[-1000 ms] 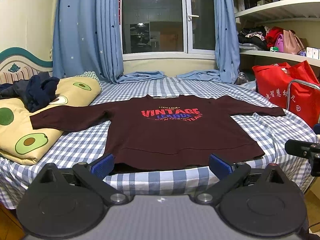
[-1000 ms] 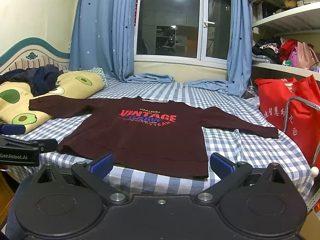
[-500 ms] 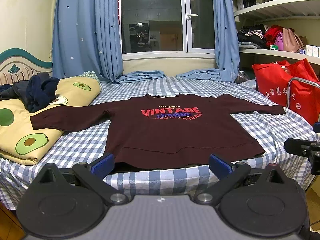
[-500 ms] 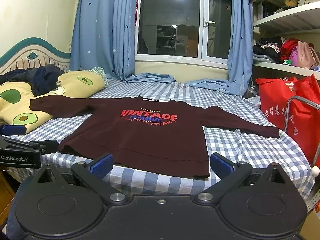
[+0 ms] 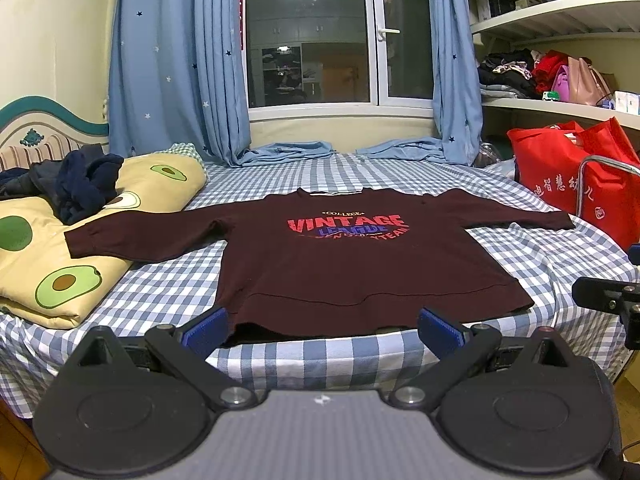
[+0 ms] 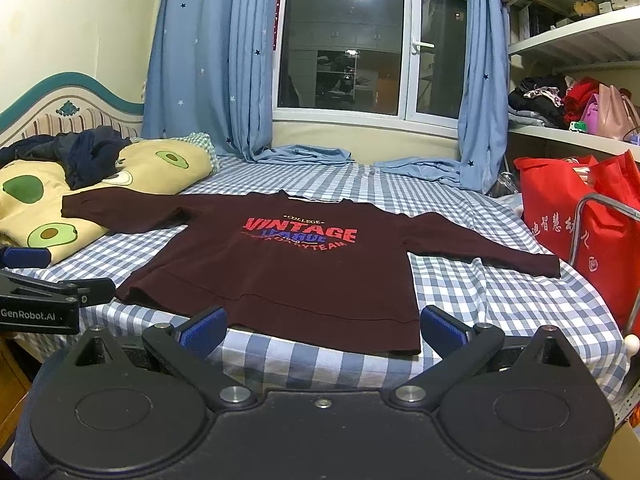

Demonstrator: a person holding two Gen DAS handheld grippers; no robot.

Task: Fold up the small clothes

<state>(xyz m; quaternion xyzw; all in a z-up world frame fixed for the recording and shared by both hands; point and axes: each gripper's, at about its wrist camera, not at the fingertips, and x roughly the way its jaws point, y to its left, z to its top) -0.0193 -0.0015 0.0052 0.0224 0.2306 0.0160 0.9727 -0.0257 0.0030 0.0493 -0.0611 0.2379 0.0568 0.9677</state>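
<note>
We hold both grippers short of the bed's near edge, the left gripper and the right gripper each with jaws spread wide and nothing between them. The maroon sweatshirt lies flat and face up on the checked bedsheet, sleeves stretched out to either side, hem nearest us, so we judge that no fold has begun. The risks come mostly from the surface. The sheet is soft and loose, so a low pinch at the hem could gather checked cloth along with the sweatshirt and drag the whole garment askew. The left sleeve rests partly up on the avocado pillow, so it sits higher than the body and may slide or twist when we lift it. The hem also lies close to the bed's edge, where a careless tug toward us could pull it off the mattress.
</note>
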